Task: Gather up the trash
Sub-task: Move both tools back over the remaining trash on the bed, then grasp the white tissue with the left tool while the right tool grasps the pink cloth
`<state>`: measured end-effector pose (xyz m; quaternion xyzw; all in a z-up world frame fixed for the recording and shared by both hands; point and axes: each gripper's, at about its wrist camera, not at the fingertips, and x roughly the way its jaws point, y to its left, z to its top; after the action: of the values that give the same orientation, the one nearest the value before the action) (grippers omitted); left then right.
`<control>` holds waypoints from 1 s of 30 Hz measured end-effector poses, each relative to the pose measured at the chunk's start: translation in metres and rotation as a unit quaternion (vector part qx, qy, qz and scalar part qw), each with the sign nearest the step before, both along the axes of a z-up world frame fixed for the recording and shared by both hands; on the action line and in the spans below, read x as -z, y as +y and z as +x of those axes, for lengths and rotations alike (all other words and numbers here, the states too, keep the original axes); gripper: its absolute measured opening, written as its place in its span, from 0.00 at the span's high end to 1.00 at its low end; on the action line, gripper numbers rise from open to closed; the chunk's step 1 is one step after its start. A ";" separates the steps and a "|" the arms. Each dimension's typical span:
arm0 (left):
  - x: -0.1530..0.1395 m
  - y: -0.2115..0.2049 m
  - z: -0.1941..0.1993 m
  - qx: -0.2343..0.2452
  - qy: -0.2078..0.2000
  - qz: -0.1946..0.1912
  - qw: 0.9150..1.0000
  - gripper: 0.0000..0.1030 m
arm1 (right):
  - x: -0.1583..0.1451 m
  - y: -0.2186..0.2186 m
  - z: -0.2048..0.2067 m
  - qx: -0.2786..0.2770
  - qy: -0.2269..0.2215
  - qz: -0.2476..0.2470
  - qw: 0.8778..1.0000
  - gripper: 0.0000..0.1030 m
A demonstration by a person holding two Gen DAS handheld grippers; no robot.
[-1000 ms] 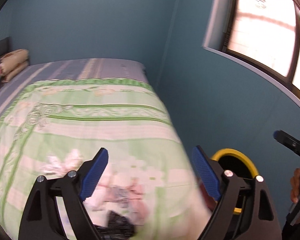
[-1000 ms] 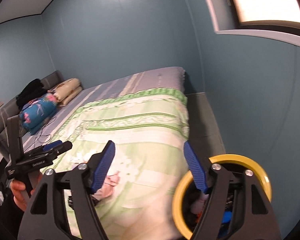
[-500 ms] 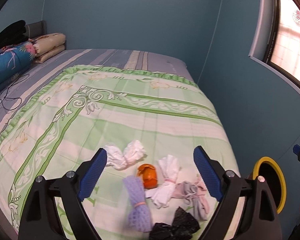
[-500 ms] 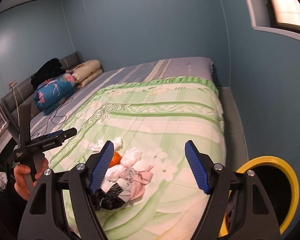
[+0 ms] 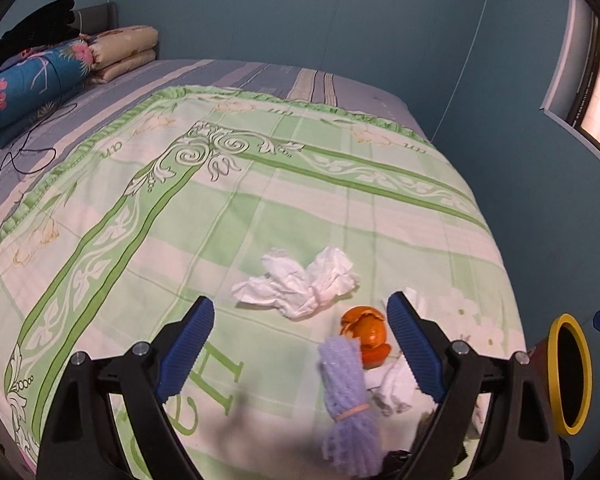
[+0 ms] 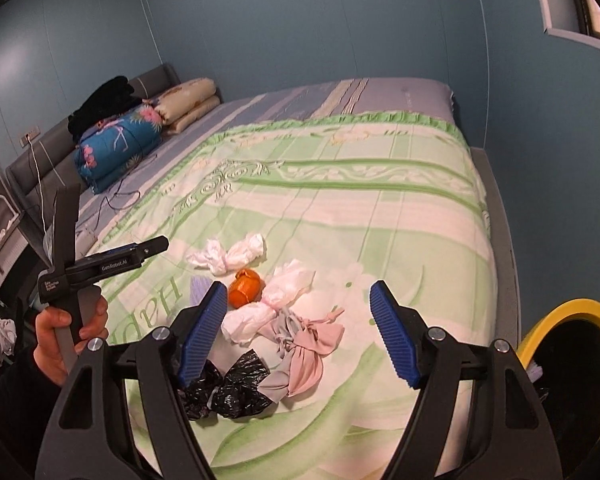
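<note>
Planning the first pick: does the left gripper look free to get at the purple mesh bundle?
Probably yes: the left gripper is open and empty, and the purple mesh bundle lies uncovered between its fingers.

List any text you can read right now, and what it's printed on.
"GenRobot.AI": side of the left tool, read in the right wrist view.
Small white label on that tool's handle: too small to read.
Large green lettering on the bedspread, starting "Hap", "H" clearest: tools hide the rest.

R tool [image 6: 296, 336] open over trash pile [image 6: 276, 320] on bed [image 6: 380, 208], yellow-rimmed bin [image 6: 568, 312] at right
</note>
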<state>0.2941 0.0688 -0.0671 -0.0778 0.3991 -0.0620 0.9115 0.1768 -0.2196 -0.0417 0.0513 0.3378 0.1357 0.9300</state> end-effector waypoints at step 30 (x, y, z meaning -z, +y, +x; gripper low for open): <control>0.087 -0.001 0.081 -0.020 0.075 0.004 0.997 0.18 | 0.105 0.039 0.044 -0.006 0.098 -0.078 0.992 0.32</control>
<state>0.3748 0.0682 -0.1540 -0.0861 0.4646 -0.0362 0.8806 0.2211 -0.1810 -0.1464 -0.0102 0.4376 0.1088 0.8925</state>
